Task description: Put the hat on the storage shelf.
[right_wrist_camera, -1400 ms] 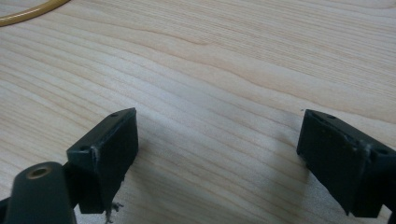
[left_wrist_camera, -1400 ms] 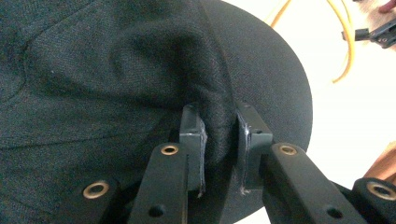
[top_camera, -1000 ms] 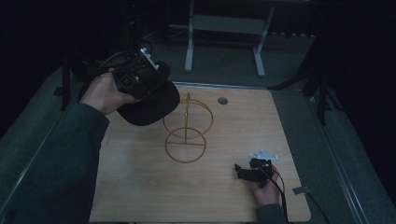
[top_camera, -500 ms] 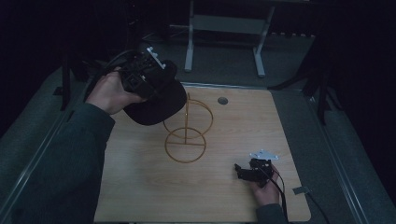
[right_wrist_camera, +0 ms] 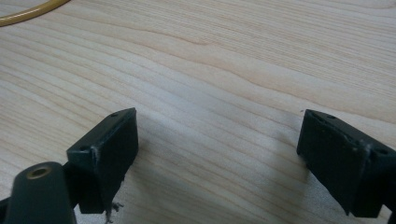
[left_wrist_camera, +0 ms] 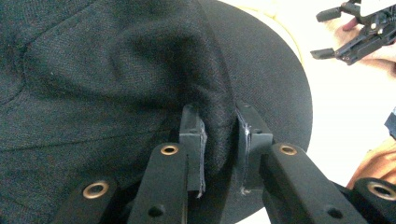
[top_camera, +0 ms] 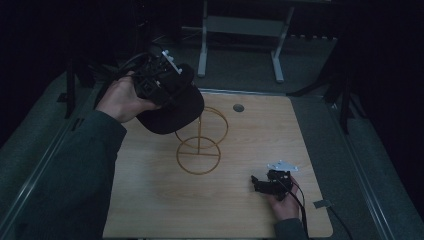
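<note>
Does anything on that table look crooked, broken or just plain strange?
Nothing looks broken or spilled. The black cap hangs tilted above the gold wire stand, its fabric bunched where the left tool pinches it. The right tool rests open on the wooden table.

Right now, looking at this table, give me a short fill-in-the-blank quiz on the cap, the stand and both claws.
1. The left claw is shut on a black ____.
2. The right claw has its jaws ____, with nothing between them.
3. The wire stand on the wooden table is ____ in colour.

Missing words: cap; open; gold
</note>
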Action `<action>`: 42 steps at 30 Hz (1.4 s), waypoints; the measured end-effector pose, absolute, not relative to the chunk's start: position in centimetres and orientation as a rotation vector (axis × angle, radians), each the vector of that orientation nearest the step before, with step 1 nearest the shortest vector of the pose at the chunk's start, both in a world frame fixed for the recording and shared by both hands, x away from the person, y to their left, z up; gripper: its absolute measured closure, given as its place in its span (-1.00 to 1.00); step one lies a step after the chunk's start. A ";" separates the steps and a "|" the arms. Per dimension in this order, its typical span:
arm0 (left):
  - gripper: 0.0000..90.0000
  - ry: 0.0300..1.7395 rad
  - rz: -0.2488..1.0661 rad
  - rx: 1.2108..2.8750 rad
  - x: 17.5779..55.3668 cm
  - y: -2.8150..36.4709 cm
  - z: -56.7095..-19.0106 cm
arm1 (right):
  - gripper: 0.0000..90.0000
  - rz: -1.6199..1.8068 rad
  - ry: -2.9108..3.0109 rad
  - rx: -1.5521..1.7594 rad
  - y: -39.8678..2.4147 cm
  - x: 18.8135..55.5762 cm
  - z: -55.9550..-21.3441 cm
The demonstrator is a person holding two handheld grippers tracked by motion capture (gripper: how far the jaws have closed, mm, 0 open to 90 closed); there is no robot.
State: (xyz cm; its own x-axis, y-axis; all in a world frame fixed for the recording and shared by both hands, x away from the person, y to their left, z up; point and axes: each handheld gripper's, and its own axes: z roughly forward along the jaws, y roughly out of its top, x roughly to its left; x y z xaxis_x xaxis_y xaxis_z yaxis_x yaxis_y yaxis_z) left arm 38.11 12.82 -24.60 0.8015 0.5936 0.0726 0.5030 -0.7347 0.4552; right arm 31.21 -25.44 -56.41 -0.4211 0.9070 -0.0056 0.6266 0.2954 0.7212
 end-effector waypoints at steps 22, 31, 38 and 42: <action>0.65 0.731 0.300 2.602 38.0 8.8 -25.0 | -0.72 0.914 2.155 1.372 -25.4 31.2 -56.4; 0.65 0.687 0.308 2.629 37.4 7.4 -25.2 | -0.72 0.915 2.160 1.371 -25.4 31.2 -56.4; 0.65 0.646 0.306 2.648 36.7 6.4 -25.2 | -0.72 0.915 2.161 1.366 -25.4 31.2 -56.4; 0.63 0.612 0.302 2.664 36.2 5.7 -25.3 | -0.72 0.915 2.161 1.364 -25.4 31.2 -56.4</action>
